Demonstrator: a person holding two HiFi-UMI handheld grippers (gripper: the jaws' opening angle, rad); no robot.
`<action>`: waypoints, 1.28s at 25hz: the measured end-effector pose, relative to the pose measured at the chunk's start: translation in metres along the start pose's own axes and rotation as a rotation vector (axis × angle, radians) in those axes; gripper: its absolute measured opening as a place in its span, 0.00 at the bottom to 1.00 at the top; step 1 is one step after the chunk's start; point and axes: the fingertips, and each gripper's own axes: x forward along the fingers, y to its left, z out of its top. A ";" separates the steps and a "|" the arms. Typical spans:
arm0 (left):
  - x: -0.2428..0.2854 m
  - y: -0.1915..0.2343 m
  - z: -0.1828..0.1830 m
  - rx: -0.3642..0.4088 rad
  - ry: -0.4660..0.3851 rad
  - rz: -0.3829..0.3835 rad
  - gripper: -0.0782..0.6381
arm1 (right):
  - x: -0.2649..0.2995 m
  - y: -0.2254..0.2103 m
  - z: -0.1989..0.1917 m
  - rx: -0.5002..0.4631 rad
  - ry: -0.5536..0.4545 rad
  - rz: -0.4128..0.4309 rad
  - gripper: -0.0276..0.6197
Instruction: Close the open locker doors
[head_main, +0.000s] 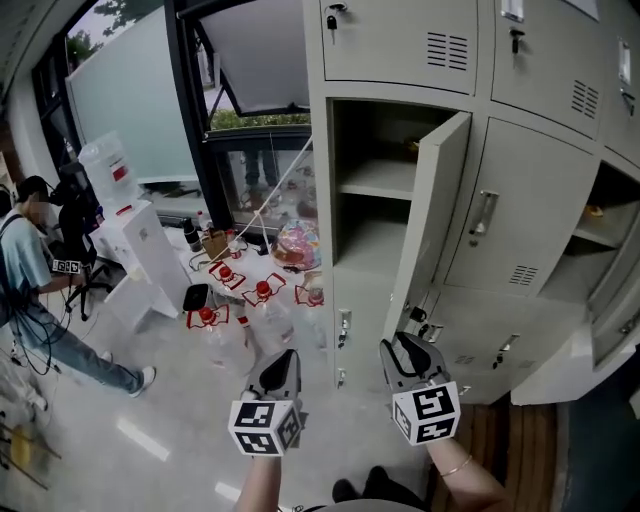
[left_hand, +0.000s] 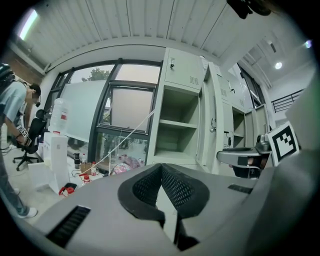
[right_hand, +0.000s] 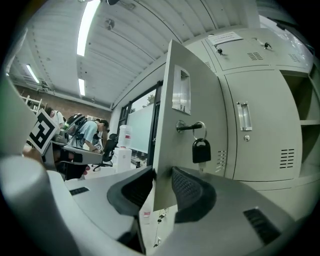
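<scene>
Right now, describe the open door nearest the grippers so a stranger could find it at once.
On the grey locker bank beside the window, find the leftmost column. Its tall door stands swung out, a black-fobbed key hanging from the lock; the door beside it is shut.

Off to the left, a person in a pale blue shirt and jeans was right by a black office chair. A white water dispenser with a clear jug on top stood close to them. Clear bottles with red caps were scattered on the pale grey floor, near a colourful round bag.
</scene>
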 end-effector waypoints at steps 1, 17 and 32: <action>-0.001 0.003 0.000 0.001 -0.001 0.008 0.14 | 0.004 0.002 0.000 0.000 0.002 0.006 0.23; -0.004 0.035 0.001 -0.017 -0.009 0.124 0.14 | 0.066 0.026 0.009 -0.039 0.019 0.112 0.21; 0.005 0.049 0.003 -0.046 -0.012 0.203 0.14 | 0.116 0.025 0.018 -0.080 0.028 0.175 0.15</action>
